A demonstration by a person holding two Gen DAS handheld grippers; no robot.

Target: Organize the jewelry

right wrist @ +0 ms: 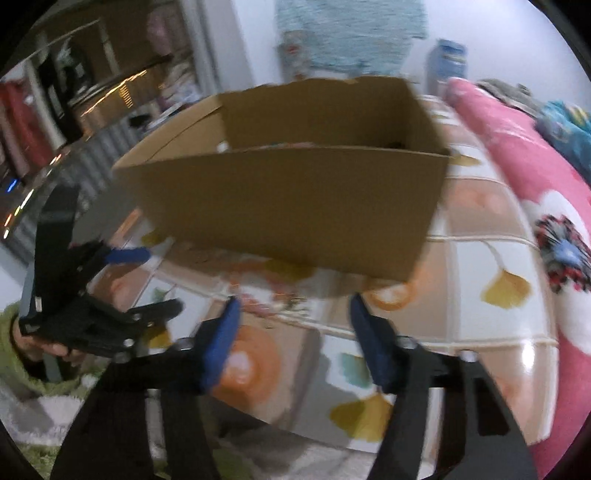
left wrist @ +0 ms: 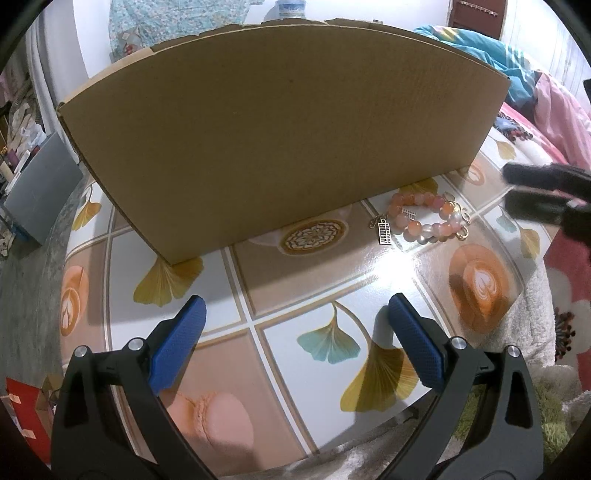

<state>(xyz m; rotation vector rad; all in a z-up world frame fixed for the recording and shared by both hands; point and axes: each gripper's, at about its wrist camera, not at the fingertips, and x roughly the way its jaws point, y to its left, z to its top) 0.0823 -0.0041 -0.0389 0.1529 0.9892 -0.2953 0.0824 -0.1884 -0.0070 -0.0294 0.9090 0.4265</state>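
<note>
Your next grab is the beaded bracelet [left wrist: 428, 218], lying just beside the cardboard box [left wrist: 280, 133] at its front wall, a gold charm trailing. The beads are round, glossy and slippery, so pinch across the strand. Both the left gripper [left wrist: 295, 343] and the right gripper [right wrist: 293, 339] are parted and empty.

This is a home, most likely a bedroom or a lived-in private room. A low table [left wrist: 332, 291] with a glossy covering printed with ginkgo leaves, coffee cups and macarons stands on soft bedding. To the right lie a pink floral blanket [right wrist: 532, 192] and a crumpled teal quilt [left wrist: 476, 48]. A patterned cloth [left wrist: 155, 26] hangs on the far wall. At far left, blurred shelves [right wrist: 74, 85] hold household clutter. A plain cardboard box [left wrist: 280, 129] sits on the table.
</note>
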